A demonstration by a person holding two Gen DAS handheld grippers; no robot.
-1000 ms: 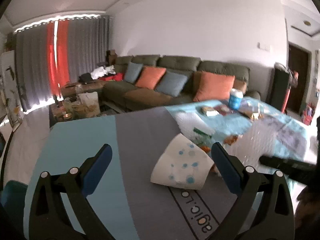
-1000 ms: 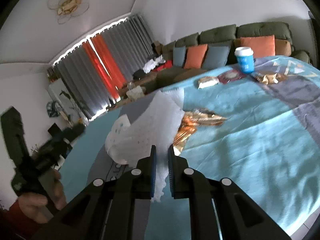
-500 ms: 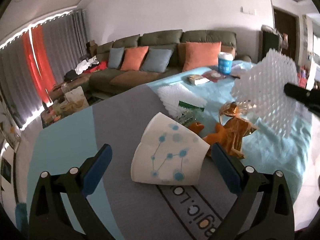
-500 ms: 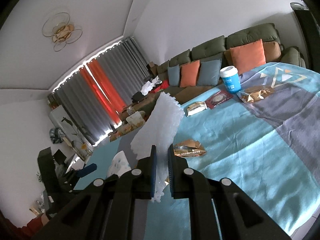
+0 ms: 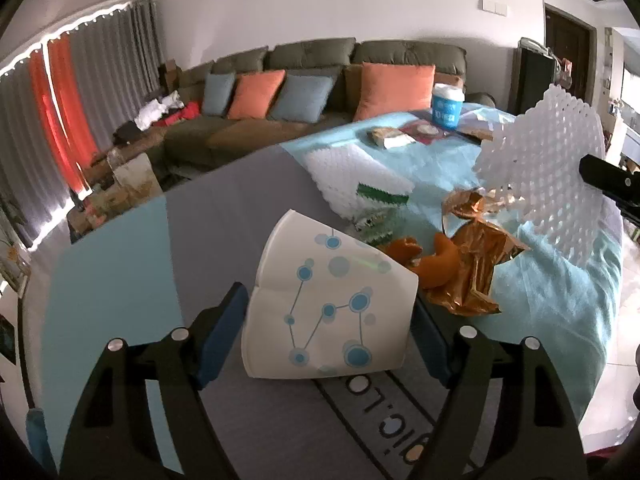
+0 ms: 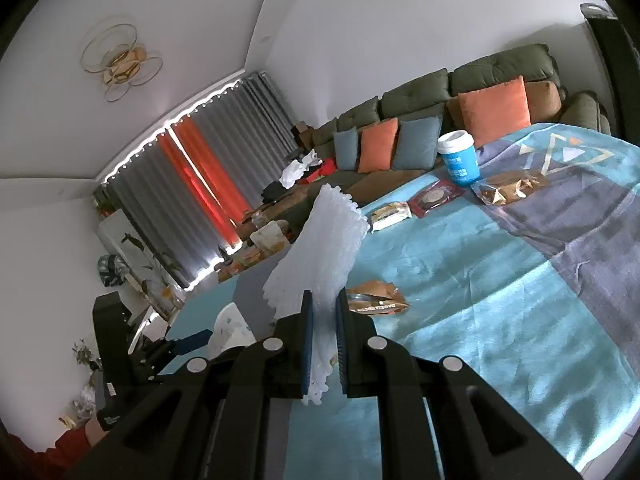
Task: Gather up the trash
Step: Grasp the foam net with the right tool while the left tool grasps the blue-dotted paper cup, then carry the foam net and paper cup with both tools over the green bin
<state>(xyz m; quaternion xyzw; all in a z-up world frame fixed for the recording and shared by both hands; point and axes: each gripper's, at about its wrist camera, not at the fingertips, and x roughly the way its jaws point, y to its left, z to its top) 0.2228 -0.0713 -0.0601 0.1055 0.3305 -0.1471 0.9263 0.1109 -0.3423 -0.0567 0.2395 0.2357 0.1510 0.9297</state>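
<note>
Barely begun: right gripper (image 6: 322,340) pinches foam netting (image 6: 320,248).
Left gripper (image 5: 326,334), closing, brackets the paper cup (image 5: 332,304); wrappers (image 5: 476,264) beside it remain.

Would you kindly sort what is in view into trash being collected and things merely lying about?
Trash:
- paper cup, lying between the left gripper fingers
- foam net, held by the right gripper
- gold wrapper
- orange peel

Lying about:
- sofa cushions
- curtains

Dim daylight through curtains (image 5: 100,92), sharp, fisheye-bent edges
</note>
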